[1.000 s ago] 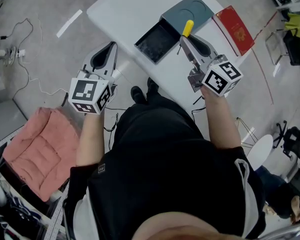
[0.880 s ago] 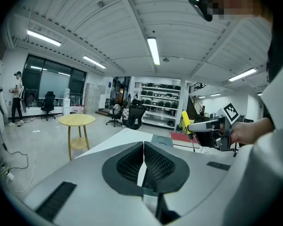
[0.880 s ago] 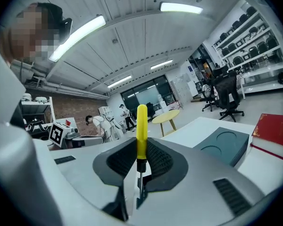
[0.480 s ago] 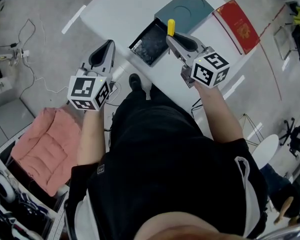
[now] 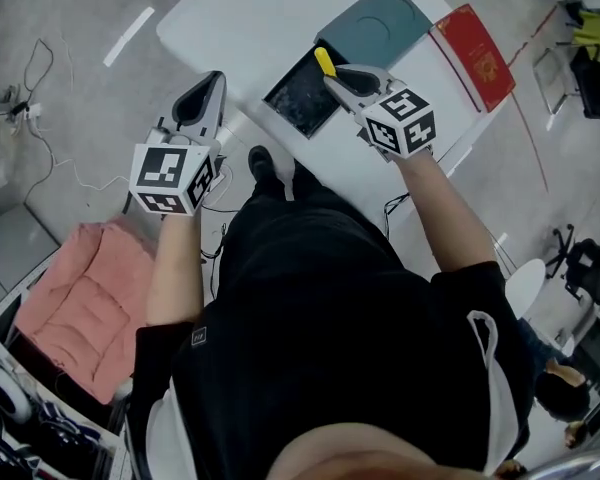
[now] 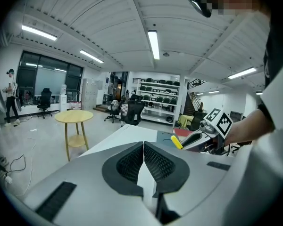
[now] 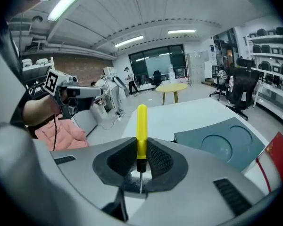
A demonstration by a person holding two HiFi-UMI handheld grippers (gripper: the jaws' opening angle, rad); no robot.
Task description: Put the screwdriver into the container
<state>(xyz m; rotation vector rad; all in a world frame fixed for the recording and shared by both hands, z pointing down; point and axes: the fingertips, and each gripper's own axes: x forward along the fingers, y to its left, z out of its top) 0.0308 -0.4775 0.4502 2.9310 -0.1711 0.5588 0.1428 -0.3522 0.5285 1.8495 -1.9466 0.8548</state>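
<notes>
The right hand-held gripper [image 5: 332, 74] is clenched on the screwdriver [image 5: 323, 61]. In the right gripper view its ribbed pads [image 7: 158, 158] grip the lower end of the yellow handle [image 7: 141, 124]. The handle stands up past the jaw tips, and the thin metal shaft [image 7: 140, 181] points back toward the camera.

In the head view the handle shows over the far right corner of the container [image 5: 298, 95], an open, dark, square box on the white tabletop [image 5: 242, 26]. The box's speckled dark floor is in plain sight. Just beyond it on the far right lies a teal lid [image 5: 378, 26] with round recesses, and a red booklet [image 5: 474, 55] sits right of that.

The left hand-held gripper [image 5: 211, 83] is held off the tabletop's left edge with its jaws pressed together on nothing [image 6: 144, 146]. On the floor to the near left lies a pink cushion [image 5: 78, 300].
</notes>
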